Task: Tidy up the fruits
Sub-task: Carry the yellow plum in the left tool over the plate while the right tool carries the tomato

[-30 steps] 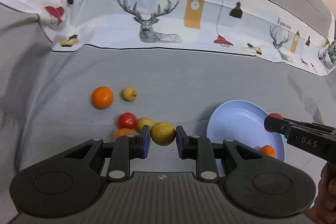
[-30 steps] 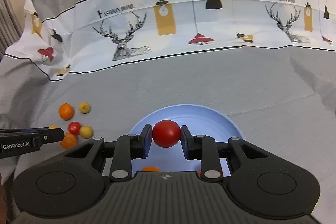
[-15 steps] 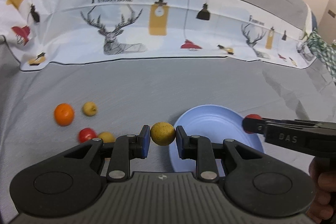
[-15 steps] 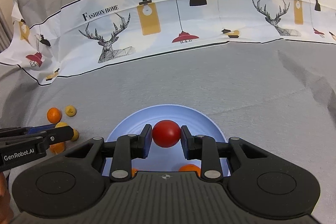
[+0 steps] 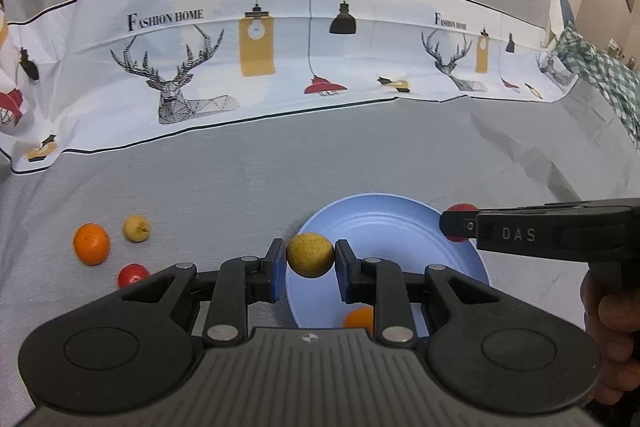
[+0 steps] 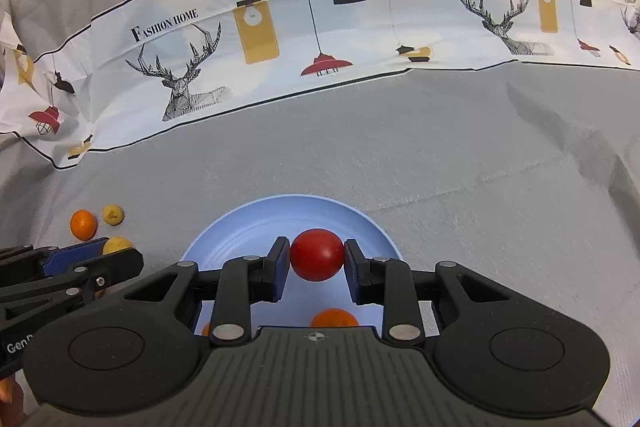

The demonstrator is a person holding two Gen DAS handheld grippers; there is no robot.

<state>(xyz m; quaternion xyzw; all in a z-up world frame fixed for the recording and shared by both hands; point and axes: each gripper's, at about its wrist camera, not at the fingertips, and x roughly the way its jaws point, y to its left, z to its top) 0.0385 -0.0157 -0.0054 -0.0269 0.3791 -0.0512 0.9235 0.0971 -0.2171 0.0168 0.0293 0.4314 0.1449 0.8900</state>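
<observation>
Left gripper [image 5: 310, 261] clamped on yellow fruit [image 5: 310, 255], poised over near-left rim of blue plate [image 5: 384, 223]. Orange [image 5: 359, 319] lying in plate. Right gripper [image 5: 454, 227] pinching red fruit [image 5: 460, 209] above far-right rim.

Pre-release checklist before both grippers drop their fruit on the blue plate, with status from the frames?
1. left gripper clamped on yellow fruit: ok.
2. right gripper clamped on red fruit: ok.
3. Red fruit over blue plate: ok.
4. Yellow fruit over plate: ok, though near its left rim.
5. Landing spots free: ok; the orange fruit on the plate lies nearer the camera.
6. Height above plate: cannot tell.
7. Grippers clear of each other: ok, apart in both views.
</observation>
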